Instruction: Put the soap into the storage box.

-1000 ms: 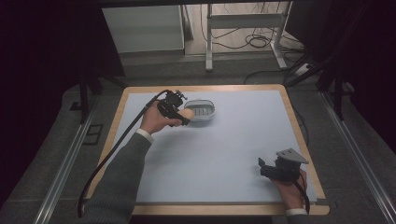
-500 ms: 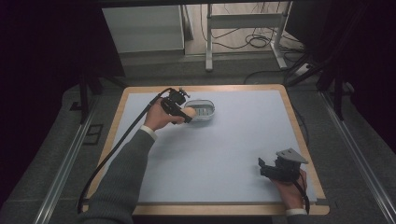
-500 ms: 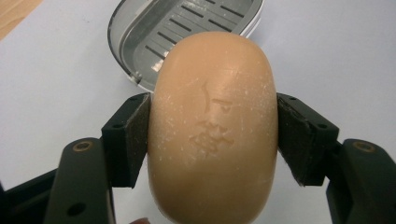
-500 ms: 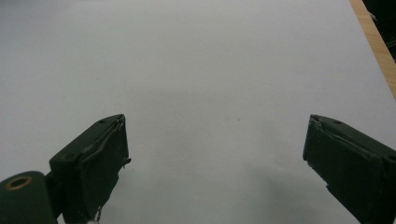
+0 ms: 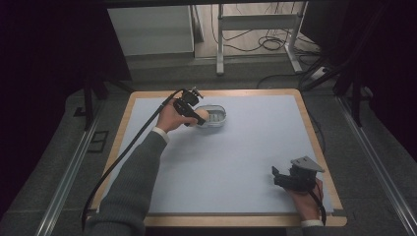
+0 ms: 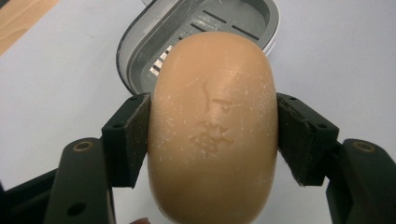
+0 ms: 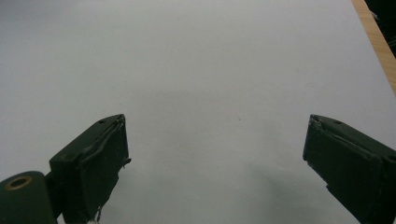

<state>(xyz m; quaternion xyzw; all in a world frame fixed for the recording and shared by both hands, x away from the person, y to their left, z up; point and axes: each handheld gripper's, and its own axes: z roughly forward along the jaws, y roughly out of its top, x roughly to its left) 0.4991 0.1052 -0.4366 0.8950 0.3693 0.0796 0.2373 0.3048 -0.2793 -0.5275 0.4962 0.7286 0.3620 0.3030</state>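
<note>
An oval tan bar of soap [image 6: 212, 126] is clamped between the two black pads of my left gripper [image 6: 212, 135], which is shut on it. Just beyond the soap lies a grey oval soap dish [image 6: 261, 18] with a slotted floor. From above, the left gripper [image 5: 193, 114] holds the soap [image 5: 200, 116] at the left end of the dish [image 5: 216, 117], near the table's far edge. My right gripper [image 5: 276, 176] rests at the near right of the mat, jaws wide apart. In the right gripper view its jaws [image 7: 215, 154] stand open over bare mat.
A pale blue mat [image 5: 236, 157] covers the wooden table [image 5: 314, 147]. The left gripper's black cable [image 5: 123, 157] trails along the left forearm off the near edge. Metal rails run along both sides on the floor, and a desk frame with cables stands behind the table.
The left hand has carried the soap a little to the right, toward the dish. The right gripper has stayed where it was.
</note>
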